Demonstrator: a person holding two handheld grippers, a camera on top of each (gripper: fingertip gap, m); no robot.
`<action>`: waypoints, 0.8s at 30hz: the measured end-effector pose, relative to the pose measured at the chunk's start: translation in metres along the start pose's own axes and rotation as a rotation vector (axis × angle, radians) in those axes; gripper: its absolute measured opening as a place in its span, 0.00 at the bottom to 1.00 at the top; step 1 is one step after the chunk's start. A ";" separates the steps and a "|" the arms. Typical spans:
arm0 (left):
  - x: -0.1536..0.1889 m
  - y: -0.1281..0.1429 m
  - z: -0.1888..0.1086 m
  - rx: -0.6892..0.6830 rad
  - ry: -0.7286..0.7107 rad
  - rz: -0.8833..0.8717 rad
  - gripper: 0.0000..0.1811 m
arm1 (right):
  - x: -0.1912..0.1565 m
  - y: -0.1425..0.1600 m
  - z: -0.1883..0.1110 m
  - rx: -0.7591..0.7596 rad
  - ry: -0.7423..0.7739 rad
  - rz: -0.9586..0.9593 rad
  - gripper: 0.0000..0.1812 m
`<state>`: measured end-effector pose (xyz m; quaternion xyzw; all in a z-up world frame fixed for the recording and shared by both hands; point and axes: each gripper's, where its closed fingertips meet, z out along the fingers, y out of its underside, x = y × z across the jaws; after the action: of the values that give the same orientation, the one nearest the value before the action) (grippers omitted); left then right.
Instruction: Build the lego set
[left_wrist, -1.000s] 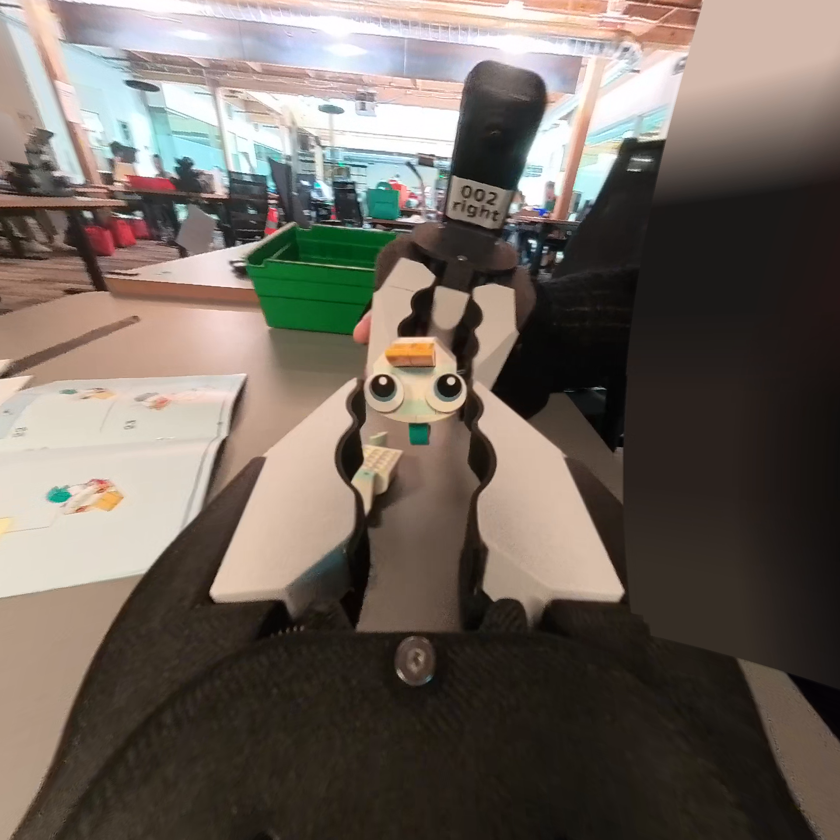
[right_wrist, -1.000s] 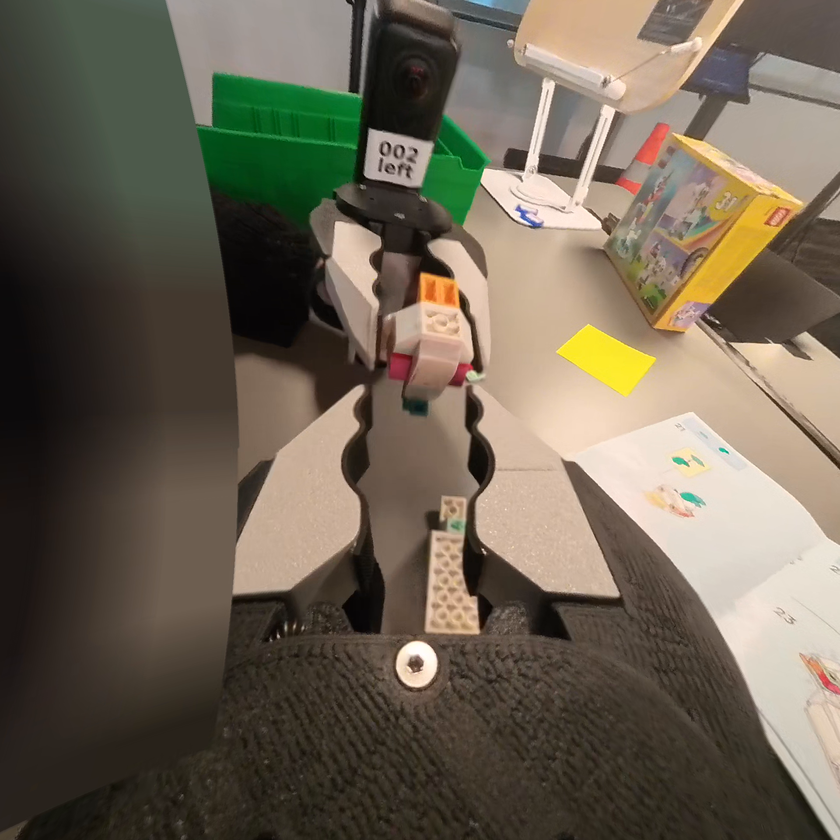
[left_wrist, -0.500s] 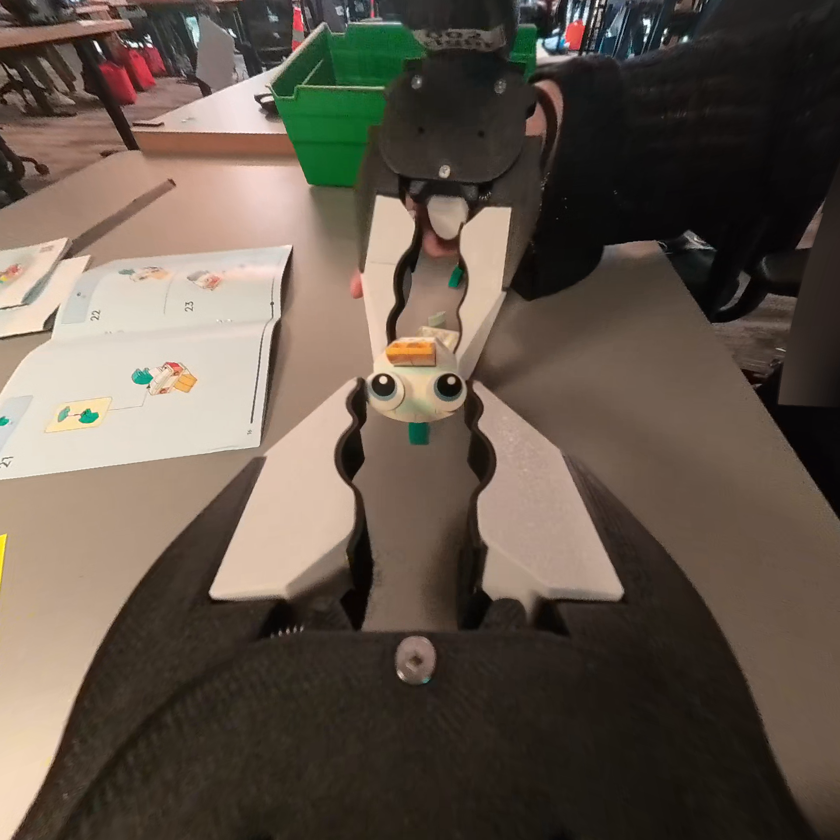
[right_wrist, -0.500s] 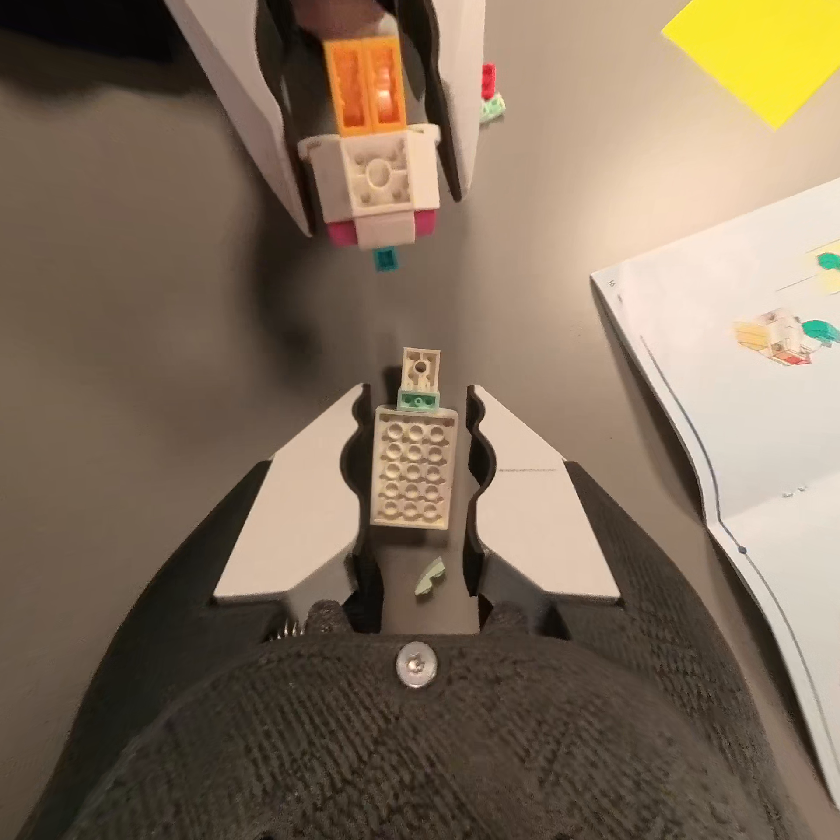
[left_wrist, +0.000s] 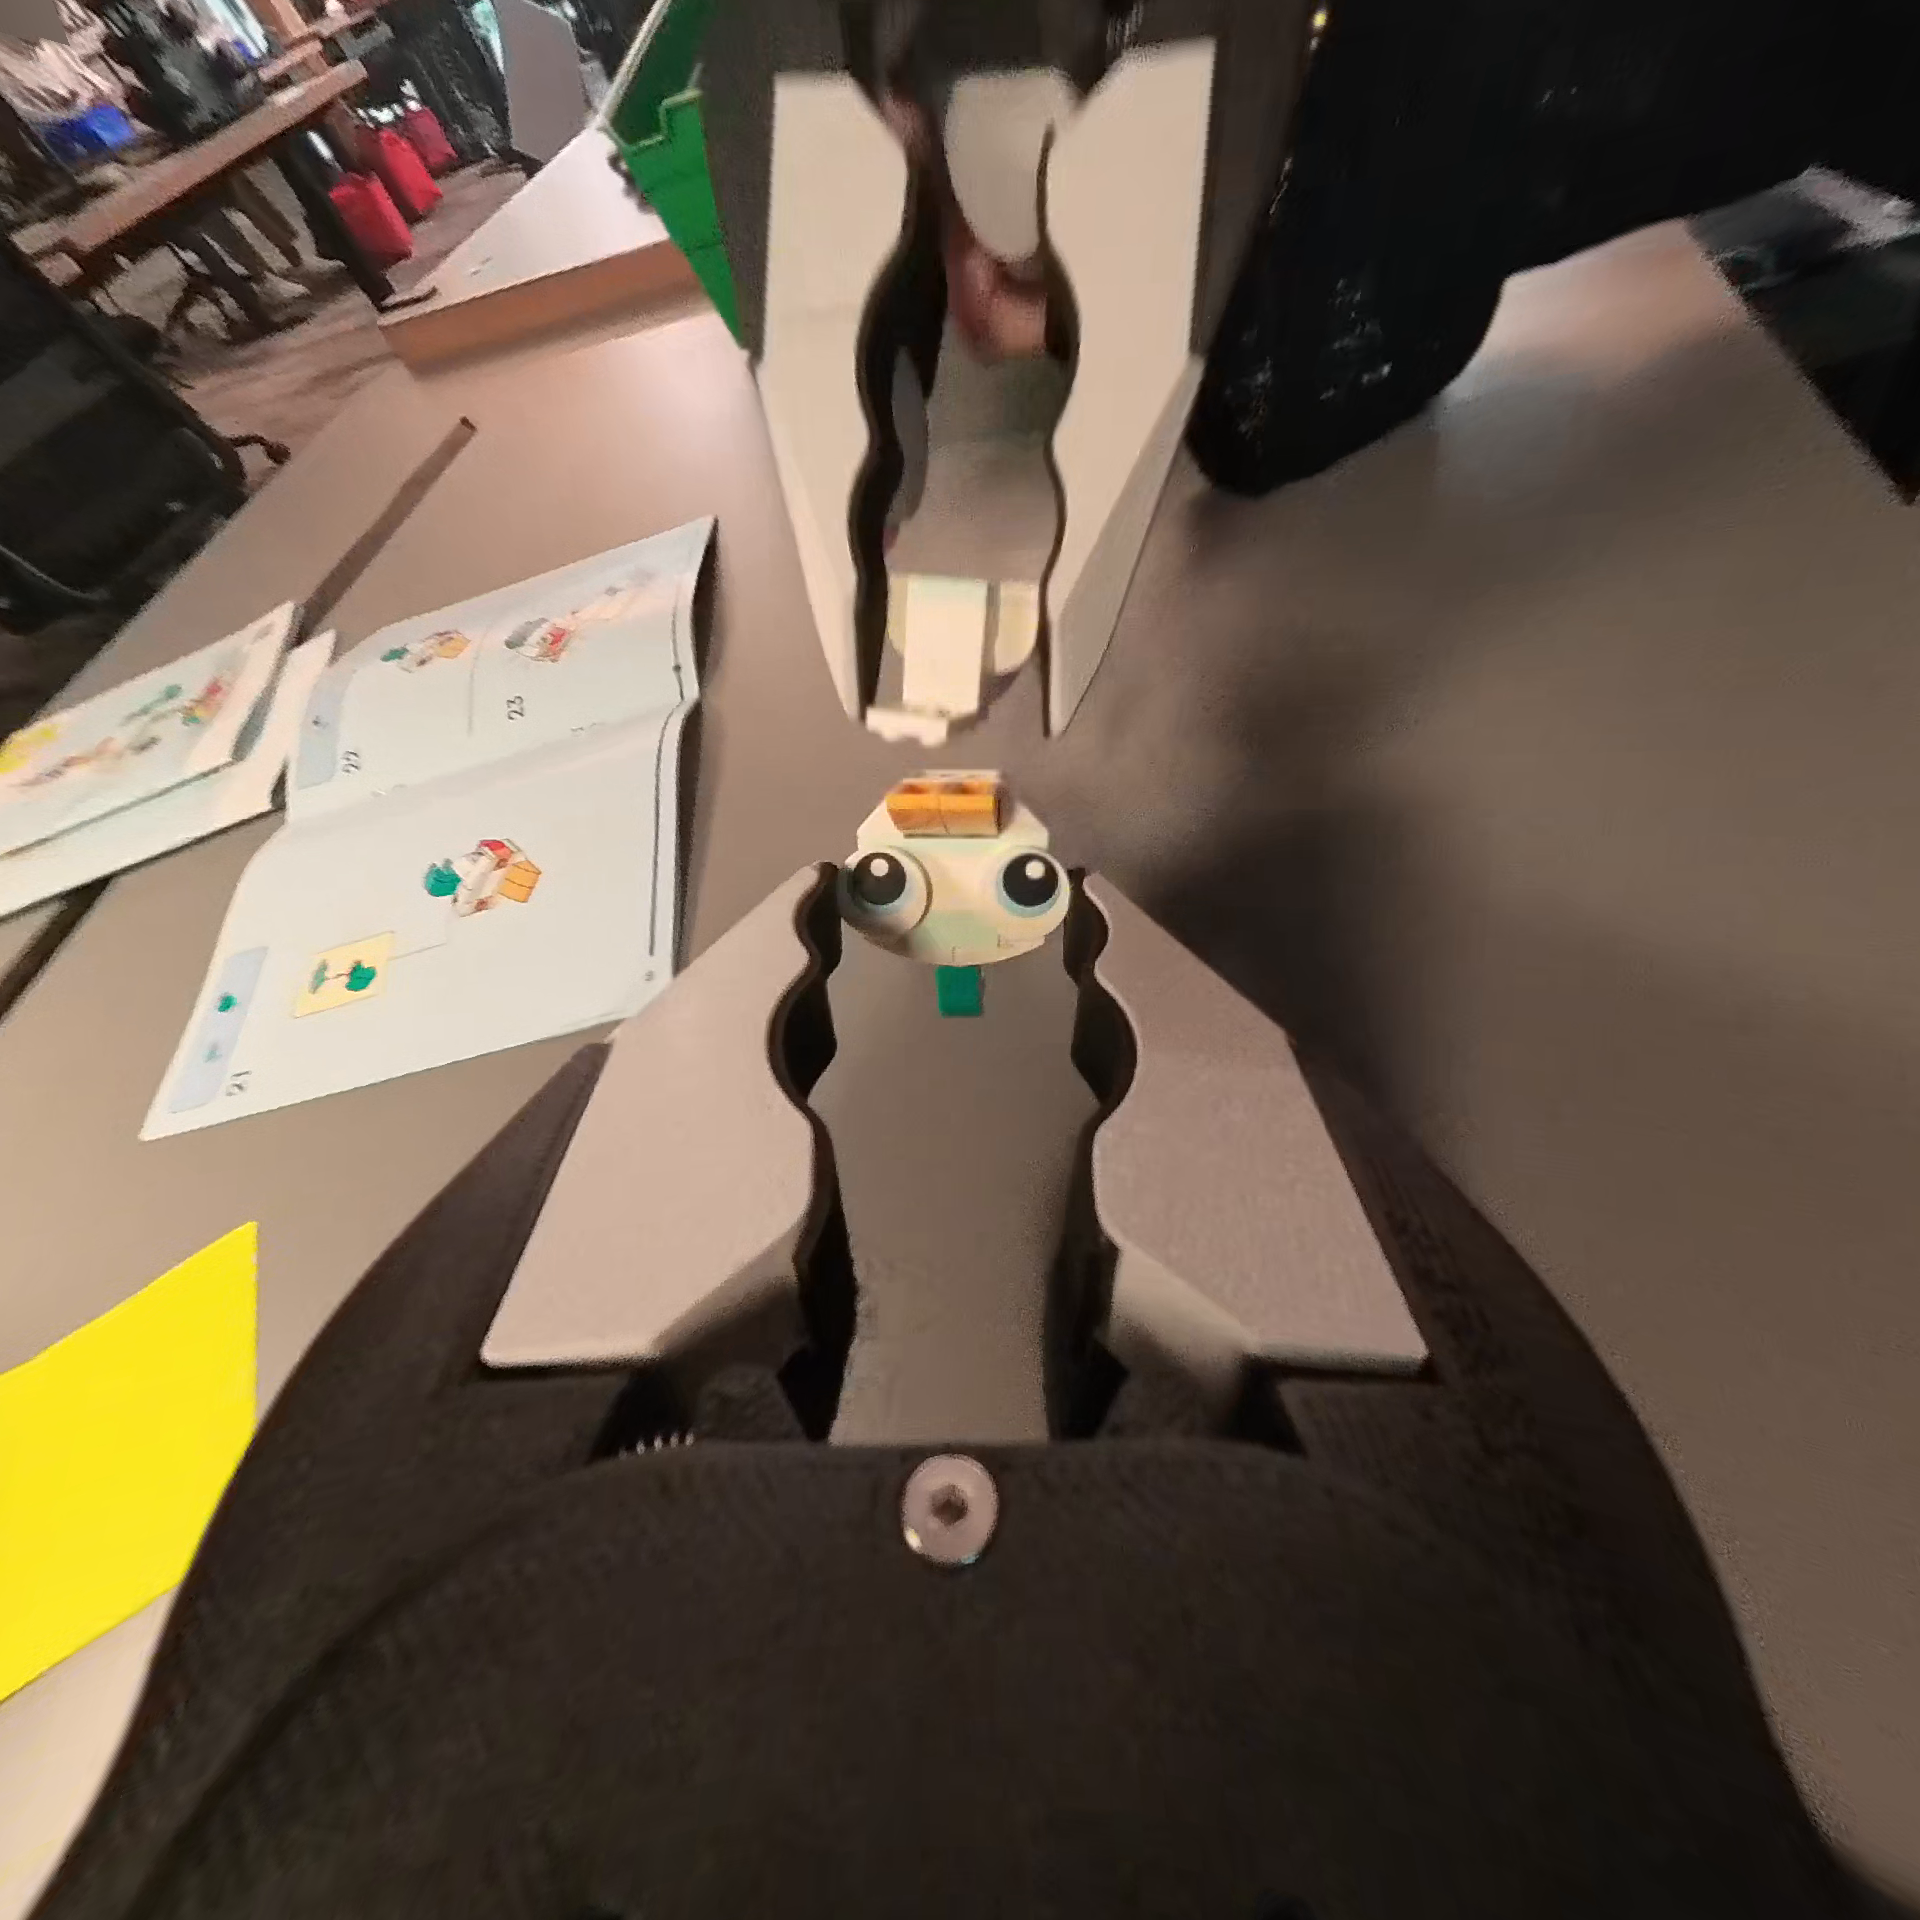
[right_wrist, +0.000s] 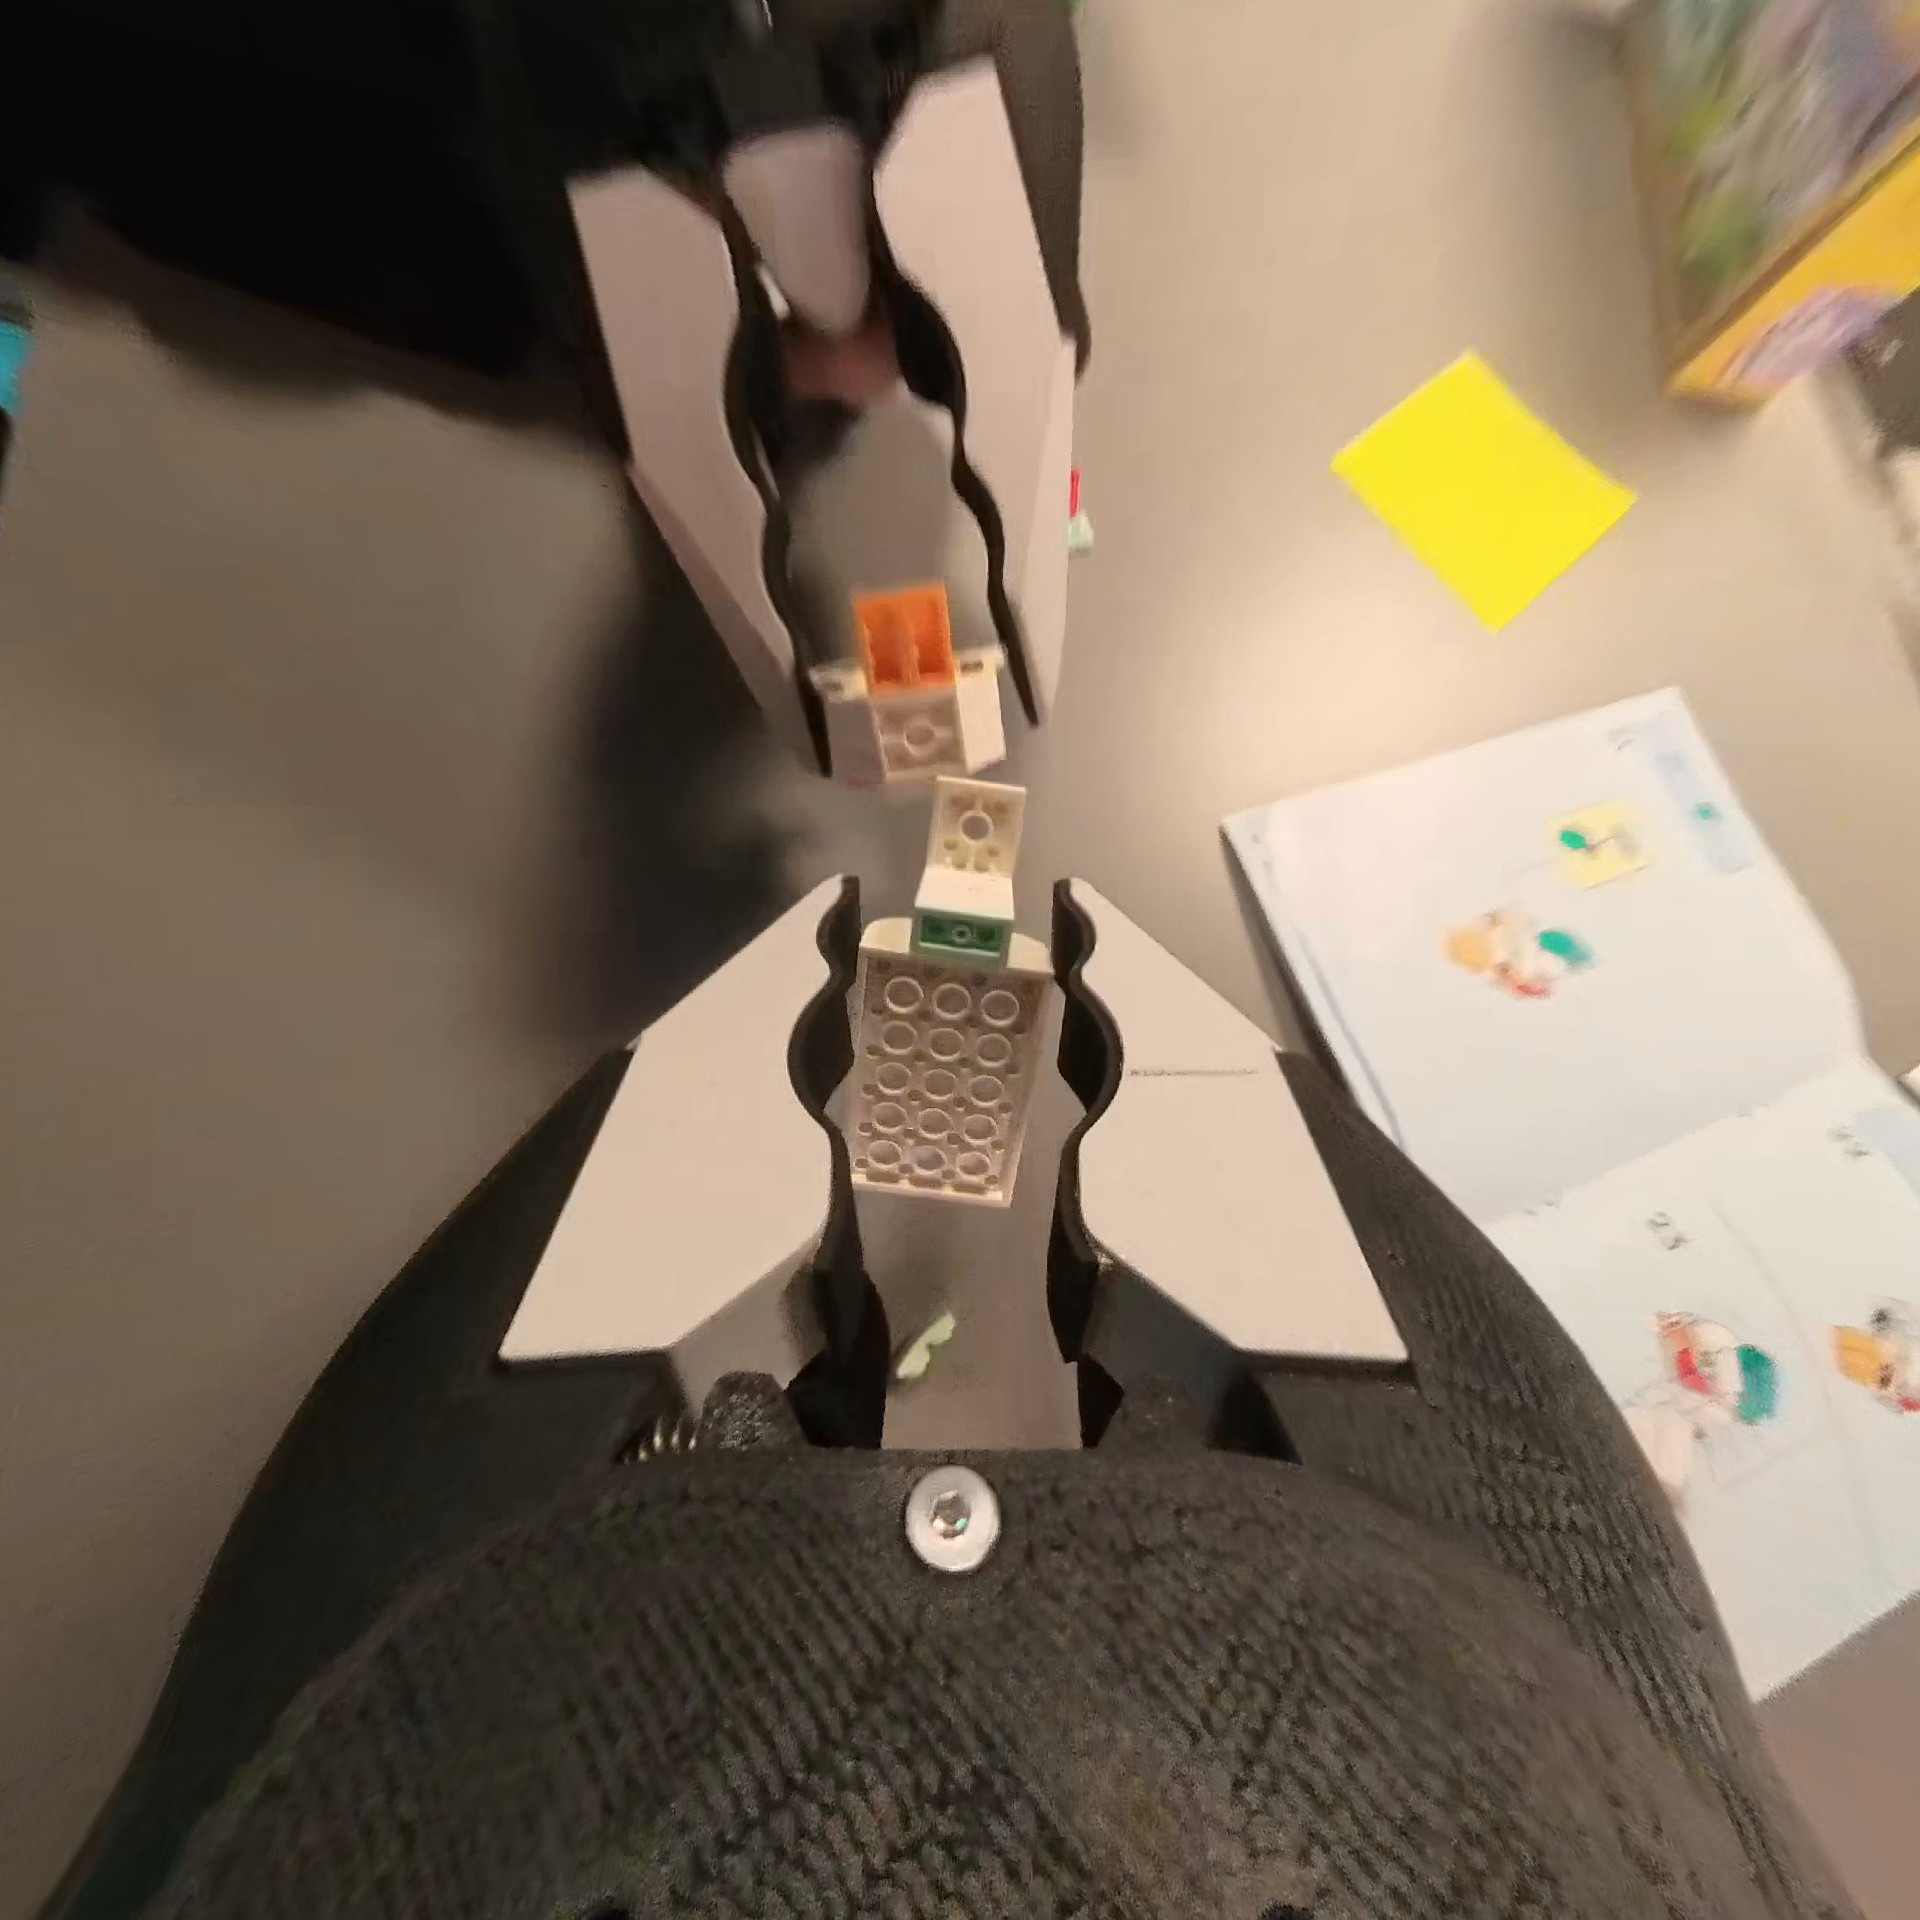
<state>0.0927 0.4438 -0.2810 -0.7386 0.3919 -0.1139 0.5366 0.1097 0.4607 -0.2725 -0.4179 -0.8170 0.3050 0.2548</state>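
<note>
My left gripper (left_wrist: 951, 899) is shut on a white lego head (left_wrist: 951, 894) with two big eyes, an orange brick on top and a teal piece below. My right gripper (right_wrist: 954, 904) is shut on a white body plate (right_wrist: 945, 1081) seen from its underside, with a green piece and a small white hinge plate (right_wrist: 975, 836) at its front. The two grippers face each other tip to tip above the table. The hinge plate nearly touches the back of the head (right_wrist: 904, 717). In the left wrist view the right gripper (left_wrist: 951, 717) and its white plate (left_wrist: 940, 644) hang just beyond the head.
Open instruction booklets lie on the grey table (left_wrist: 1558, 727), shown in the left wrist view (left_wrist: 457, 831) and the right wrist view (right_wrist: 1558, 1039). A yellow paper square (right_wrist: 1481, 488) and a yellow lego box (right_wrist: 1787, 187) lie beyond. A green bin (left_wrist: 675, 156) stands at the back. Small loose pieces (right_wrist: 1077, 509) lie near the left gripper.
Both grippers tilted down toward the table and closed the gap between them. The body plate's hinge piece now sits almost against the back of the head.
</note>
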 end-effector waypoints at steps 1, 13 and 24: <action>0.000 0.000 0.001 -0.002 -0.012 0.027 0.23 | -0.001 -0.006 -0.004 0.022 0.010 -0.025 0.19; 0.008 -0.011 0.002 0.037 -0.009 0.109 0.23 | -0.016 -0.009 0.000 -0.067 0.044 -0.268 0.19; 0.018 0.010 0.011 -0.130 0.052 0.081 0.23 | -0.022 0.005 0.015 -0.101 0.042 -0.256 0.19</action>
<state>0.1065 0.4375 -0.2986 -0.7523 0.4419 -0.0854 0.4812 0.1143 0.4406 -0.2899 -0.3290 -0.8722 0.2197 0.2875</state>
